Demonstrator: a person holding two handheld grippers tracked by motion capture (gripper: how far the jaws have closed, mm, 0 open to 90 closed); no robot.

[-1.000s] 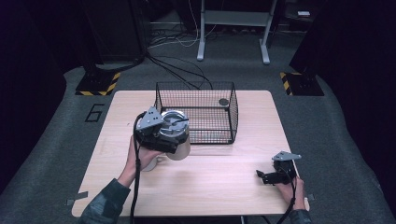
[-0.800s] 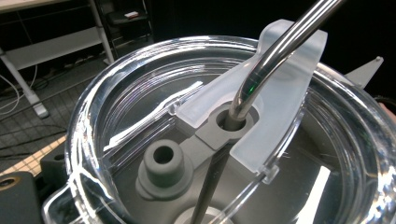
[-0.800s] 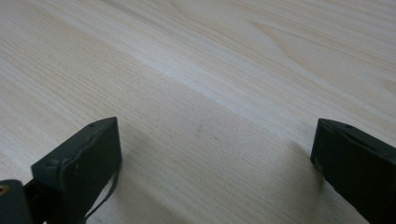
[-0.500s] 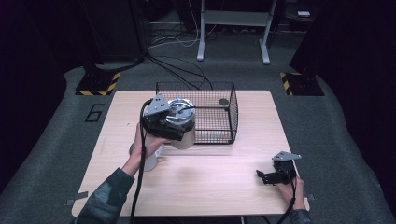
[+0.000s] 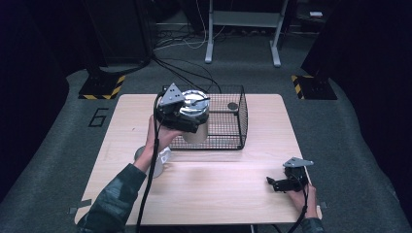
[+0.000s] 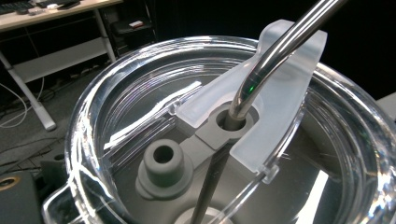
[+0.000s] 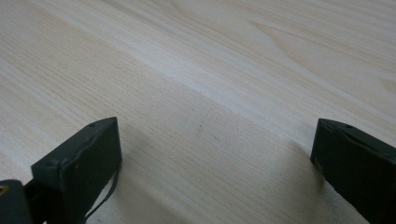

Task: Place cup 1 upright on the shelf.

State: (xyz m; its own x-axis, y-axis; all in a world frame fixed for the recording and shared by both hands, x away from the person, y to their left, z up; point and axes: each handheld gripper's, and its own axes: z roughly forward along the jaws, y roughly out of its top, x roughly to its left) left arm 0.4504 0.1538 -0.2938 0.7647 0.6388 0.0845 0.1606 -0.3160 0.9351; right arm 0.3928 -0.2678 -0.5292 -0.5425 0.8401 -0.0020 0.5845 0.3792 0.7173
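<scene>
The left claw (image 5: 187, 116) is raised above the pale wooden tabletop (image 5: 228, 184) at the front left corner of the black wire-mesh basket (image 5: 228, 121), carrying a cream tumbler with a clear plastic lid (image 5: 197, 119). In the left gripper view, a bent metal straw (image 6: 275, 56) passes through the grey seal of that lid (image 6: 187, 107); the jaws themselves are hidden, so I cannot tell how they are set. A small dark round object (image 5: 232, 105) lies inside the basket at its far side. The right claw (image 5: 284, 183) rests near the tabletop's front right edge, its jaws spread wide with bare wood between them.
</scene>
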